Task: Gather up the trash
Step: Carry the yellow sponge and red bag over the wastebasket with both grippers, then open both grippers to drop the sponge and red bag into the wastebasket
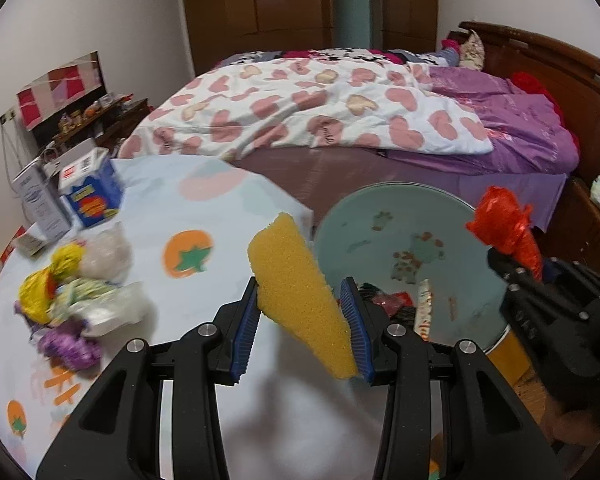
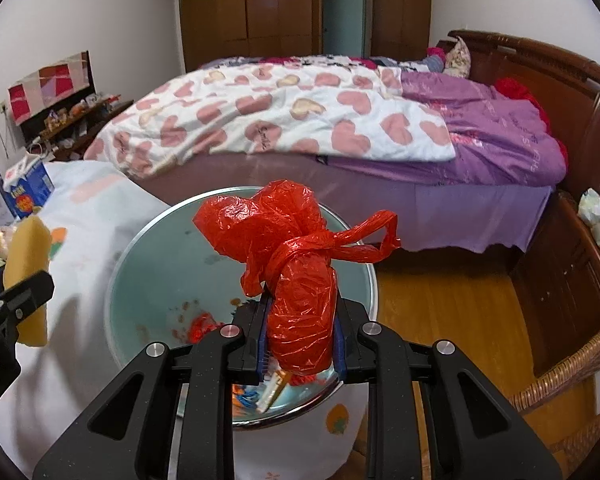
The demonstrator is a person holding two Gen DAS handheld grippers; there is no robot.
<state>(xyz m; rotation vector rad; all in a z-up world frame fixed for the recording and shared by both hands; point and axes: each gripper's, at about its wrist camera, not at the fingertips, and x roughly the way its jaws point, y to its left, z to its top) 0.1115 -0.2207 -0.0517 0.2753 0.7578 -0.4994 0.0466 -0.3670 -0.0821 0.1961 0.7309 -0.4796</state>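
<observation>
Left wrist view: the left claw pinches a yellow porous foam sponge wedge above the patterned cloth-covered desk, beside the round pale-green metal-rimmed bin. The foam is judged light, soft and compressible; a mid-body grip suits it. Right wrist view: the right claw is pressed onto a knotted red crinkled plastic bag over the bin. The film is judged light and slippery; grip the bunched body.

both wrist cams sit right behind their fingers, facing the bed and wardrobe; left one's close over the table, right one's over the basin, both catch basin and bed
</observation>
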